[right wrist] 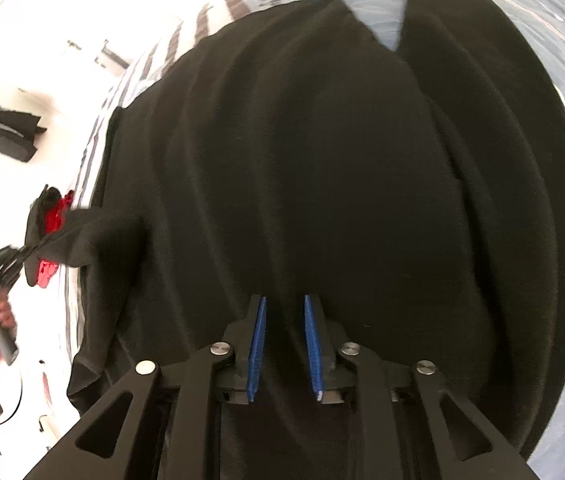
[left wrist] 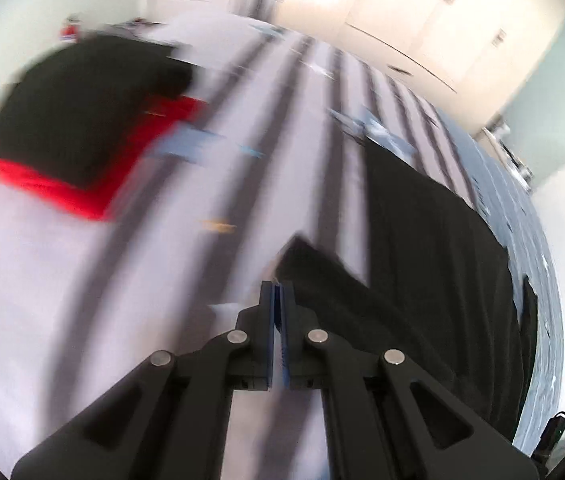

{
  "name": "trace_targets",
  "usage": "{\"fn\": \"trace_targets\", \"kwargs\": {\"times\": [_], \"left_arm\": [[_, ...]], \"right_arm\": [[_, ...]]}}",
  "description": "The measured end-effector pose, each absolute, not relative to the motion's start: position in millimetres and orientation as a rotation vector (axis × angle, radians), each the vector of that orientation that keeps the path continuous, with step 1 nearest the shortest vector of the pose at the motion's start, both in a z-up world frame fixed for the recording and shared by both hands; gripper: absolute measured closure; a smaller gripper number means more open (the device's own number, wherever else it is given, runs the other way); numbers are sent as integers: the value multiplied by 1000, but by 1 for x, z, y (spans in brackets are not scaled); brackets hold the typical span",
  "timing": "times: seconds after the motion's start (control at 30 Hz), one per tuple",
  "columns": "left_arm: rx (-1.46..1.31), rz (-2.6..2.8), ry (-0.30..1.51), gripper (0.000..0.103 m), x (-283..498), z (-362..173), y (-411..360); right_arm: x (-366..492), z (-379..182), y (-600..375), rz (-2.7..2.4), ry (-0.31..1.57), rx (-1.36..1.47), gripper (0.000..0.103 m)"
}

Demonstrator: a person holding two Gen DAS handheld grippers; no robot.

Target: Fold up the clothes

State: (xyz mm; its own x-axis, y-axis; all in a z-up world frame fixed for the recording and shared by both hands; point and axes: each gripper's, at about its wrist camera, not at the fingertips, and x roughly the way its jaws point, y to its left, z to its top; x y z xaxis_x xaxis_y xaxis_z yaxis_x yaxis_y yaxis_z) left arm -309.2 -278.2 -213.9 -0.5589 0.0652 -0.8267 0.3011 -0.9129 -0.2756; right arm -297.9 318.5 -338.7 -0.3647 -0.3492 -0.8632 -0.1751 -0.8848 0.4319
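A black garment (right wrist: 322, 168) lies spread over the striped bed sheet (left wrist: 274, 152) and fills the right wrist view. My right gripper (right wrist: 284, 312) is open, low over the garment's near part, with nothing between its blue pads. My left gripper (left wrist: 277, 292) is shut on a corner of the black garment (left wrist: 422, 260), which stretches away to its right. In the right wrist view the left gripper (right wrist: 22, 254) shows at the far left, pulling that sleeve corner outward. The left wrist view is motion-blurred.
A folded stack of black and red clothes (left wrist: 82, 128) lies on the bed at the left of the left wrist view. White cupboards (left wrist: 442, 20) stand beyond the bed. A black bag (right wrist: 6, 136) sits on the floor.
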Motion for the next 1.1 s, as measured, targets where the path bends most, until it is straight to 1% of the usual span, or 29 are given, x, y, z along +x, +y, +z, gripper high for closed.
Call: {"fn": "trace_targets", "kwargs": {"times": [0.07, 0.2, 0.33, 0.4, 0.43, 0.5, 0.53, 0.6, 0.63, 0.7, 0.77, 0.8, 0.9, 0.97, 1.03, 1.07, 1.1], "left_arm": [[1320, -2543, 580, 102, -275, -187, -322], [1183, -2379, 494, 102, -208, -137, -425], [1046, -2179, 458, 102, -154, -110, -525], [976, -2078, 381, 102, -133, -109, -553], [944, -2033, 380, 102, -120, -110, -562], [963, -2024, 441, 101, -98, -119, -561], [985, -2032, 464, 98, -87, -124, -555], [1068, -2061, 527, 87, -82, -152, -534], [1119, -2071, 572, 84, -84, -170, -524], [1220, -2073, 675, 70, -85, -204, -499], [1321, -2075, 771, 64, -85, -241, -469], [1367, -2077, 805, 64, -88, -259, -452], [1477, -2064, 893, 64, -99, -309, -404], [1490, -2092, 927, 64, -104, -327, -382], [1495, -2135, 923, 63, -110, -339, -368], [1496, -2155, 914, 61, -113, -341, -362], [1490, -2170, 909, 54, -114, -343, -359]], "right_arm": [[-302, -335, 311, -2406, -683, 1693, 83], [-313, -329, 292, -2393, -616, 1676, 83], [-318, -329, 277, -2387, -539, 1680, 83], [-317, -330, 272, -2385, -527, 1681, 83], [-315, -330, 270, -2383, -524, 1680, 83], [-313, -329, 263, -2376, -522, 1671, 83], [-313, -329, 256, -2373, -517, 1668, 83], [-311, -328, 246, -2363, -513, 1660, 83], [-309, -327, 240, -2350, -524, 1650, 83], [-305, -324, 227, -2315, -538, 1633, 83], [-298, -322, 210, -2275, -508, 1611, 82], [-294, -320, 201, -2259, -492, 1600, 79], [-281, -317, 176, -2233, -424, 1568, 77], [-272, -315, 158, -2225, -375, 1545, 76], [-266, -314, 138, -2211, -315, 1519, 76], [-263, -314, 129, -2207, -280, 1508, 75], [-260, -314, 118, -2196, -245, 1494, 75]]}}
